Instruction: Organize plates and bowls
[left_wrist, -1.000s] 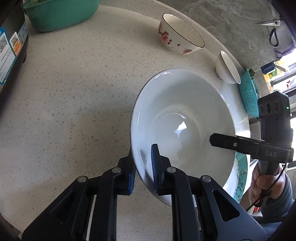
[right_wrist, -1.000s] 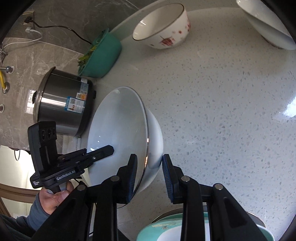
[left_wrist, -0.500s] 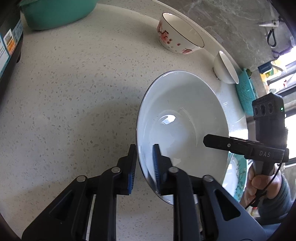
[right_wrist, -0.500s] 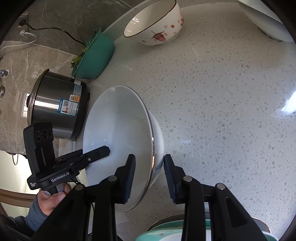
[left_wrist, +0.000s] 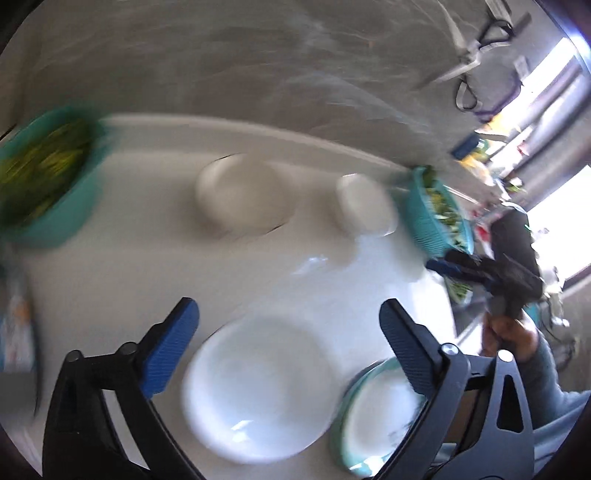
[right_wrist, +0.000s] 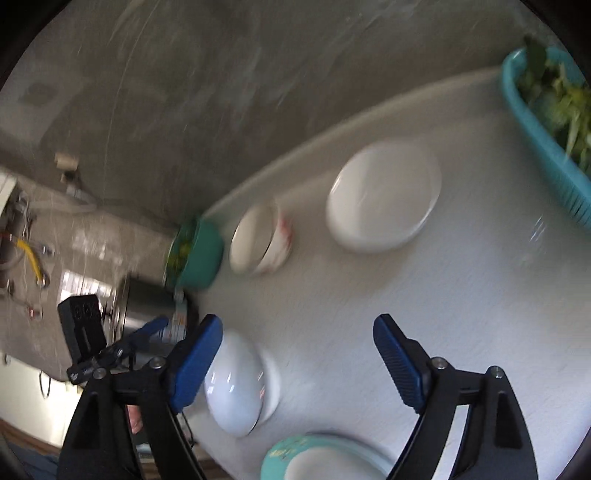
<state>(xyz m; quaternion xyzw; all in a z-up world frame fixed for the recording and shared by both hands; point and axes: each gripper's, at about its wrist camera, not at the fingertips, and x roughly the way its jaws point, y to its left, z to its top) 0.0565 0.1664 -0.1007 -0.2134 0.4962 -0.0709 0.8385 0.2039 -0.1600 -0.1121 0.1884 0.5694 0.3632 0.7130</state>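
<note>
left gripper (left_wrist: 288, 332): jaws opening, spread wide, nothing between pads, above counter
right gripper (right_wrist: 297, 354): jaws opening, wide apart, empty
large white bowl (left_wrist: 258, 387): upright on counter (left_wrist: 147, 266), free of both grippers, below left gripper
teal-rimmed plate (left_wrist: 376, 413): just right of large bowl, near counter edge
patterned bowl (right_wrist: 260, 240): far side, beside teal basin (right_wrist: 201, 254)
small white bowl (right_wrist: 384, 195): right of patterned bowl, near blue basket (right_wrist: 546, 147) of greens
note: heavy motion blur
</note>
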